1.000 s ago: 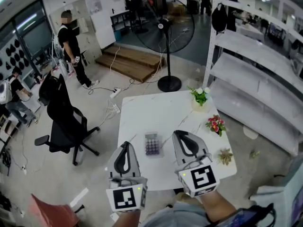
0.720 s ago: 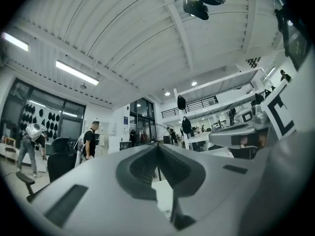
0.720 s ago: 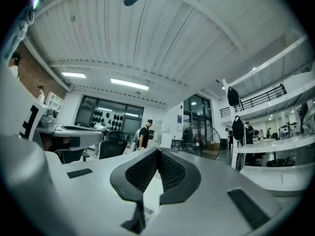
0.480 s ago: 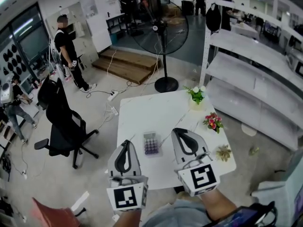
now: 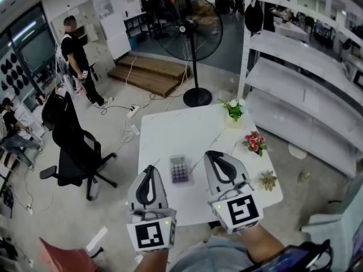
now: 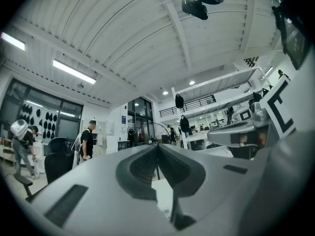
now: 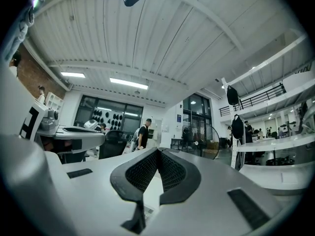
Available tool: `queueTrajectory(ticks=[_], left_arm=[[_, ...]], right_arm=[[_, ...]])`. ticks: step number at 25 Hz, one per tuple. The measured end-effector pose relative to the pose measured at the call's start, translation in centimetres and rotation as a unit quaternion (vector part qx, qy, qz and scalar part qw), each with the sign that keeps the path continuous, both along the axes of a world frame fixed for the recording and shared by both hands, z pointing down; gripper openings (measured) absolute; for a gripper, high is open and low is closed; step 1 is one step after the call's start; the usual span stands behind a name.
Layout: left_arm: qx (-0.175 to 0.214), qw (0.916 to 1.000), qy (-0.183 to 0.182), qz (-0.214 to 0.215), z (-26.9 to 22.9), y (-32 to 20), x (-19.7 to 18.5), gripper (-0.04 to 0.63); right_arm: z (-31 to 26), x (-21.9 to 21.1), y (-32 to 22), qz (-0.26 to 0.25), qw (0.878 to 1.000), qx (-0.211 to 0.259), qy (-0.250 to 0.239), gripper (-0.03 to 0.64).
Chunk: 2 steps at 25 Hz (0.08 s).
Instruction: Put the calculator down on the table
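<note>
White table [image 5: 187, 126], open workshop floor around it. Left gripper [image 5: 150, 169]: jaws closed tip to tip, nothing between them. Right gripper [image 5: 211, 154]: pads likewise pressed together, empty. Both are held over the near side of the table, pointing away from the person. Calculator [image 5: 179, 169] lies flat on the table between the two grippers, apart from both. Red flowers [image 5: 255, 143] stand near the right edge. Beyond the table: fan [image 5: 190, 33]. Chair [image 5: 71, 146] off to the left.
</note>
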<state>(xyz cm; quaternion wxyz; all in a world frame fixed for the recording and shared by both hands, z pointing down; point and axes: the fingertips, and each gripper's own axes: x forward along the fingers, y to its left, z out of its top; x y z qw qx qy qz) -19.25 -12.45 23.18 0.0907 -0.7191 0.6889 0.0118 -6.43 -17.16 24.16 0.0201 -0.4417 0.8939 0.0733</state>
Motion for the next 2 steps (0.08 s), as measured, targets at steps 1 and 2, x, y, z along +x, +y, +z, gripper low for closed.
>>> queueTrajectory(ticks=[1,2], left_arm=[[-0.001,1.0000,-0.001,-0.001,0.08,-0.15,0.00,0.008],[-0.002,1.0000,-0.002,-0.001,0.16,-0.30,-0.01,0.008]], right_arm=[[0.04,0.01,-0.14,0.000,1.000,0.000,0.000,0.015],[0.08,0.02,-0.29,0.000,1.000,0.000,0.000,0.015]])
